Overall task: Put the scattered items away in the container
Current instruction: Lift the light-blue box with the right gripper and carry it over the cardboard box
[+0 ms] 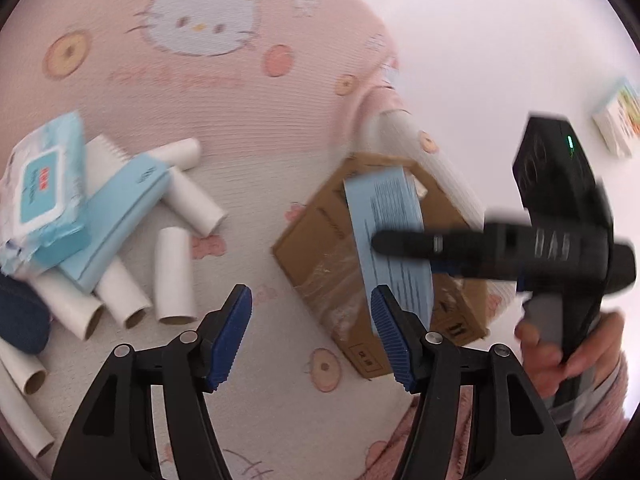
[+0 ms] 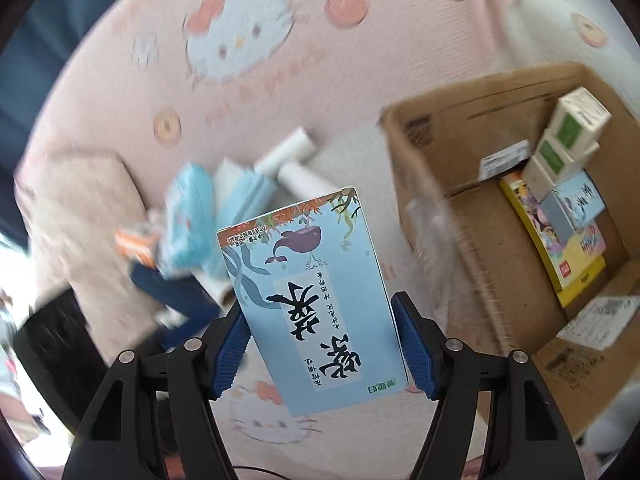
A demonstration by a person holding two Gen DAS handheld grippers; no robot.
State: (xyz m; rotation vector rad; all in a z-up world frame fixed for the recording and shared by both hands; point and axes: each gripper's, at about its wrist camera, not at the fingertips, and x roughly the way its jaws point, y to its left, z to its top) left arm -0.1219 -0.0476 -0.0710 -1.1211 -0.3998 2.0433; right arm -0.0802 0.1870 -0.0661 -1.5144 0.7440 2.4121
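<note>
Your right gripper (image 2: 322, 344) clamps a flat, glossy blue tea box (image 2: 308, 300), lifted beside the open cardboard box (image 2: 460, 152). Your left gripper (image 1: 310, 336) gapes empty above soft pink bedding (image 1: 240, 92); smooth paper tubes (image 1: 174, 276) and a wipes pack (image 1: 44, 188) lie well left.

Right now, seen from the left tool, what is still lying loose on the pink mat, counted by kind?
White cardboard tubes: 7
Wipes pack: 1
Light blue box: 1
Dark blue item: 1
Total: 10
A ribbed white piece behind the box is unclear, uncounted.
</note>
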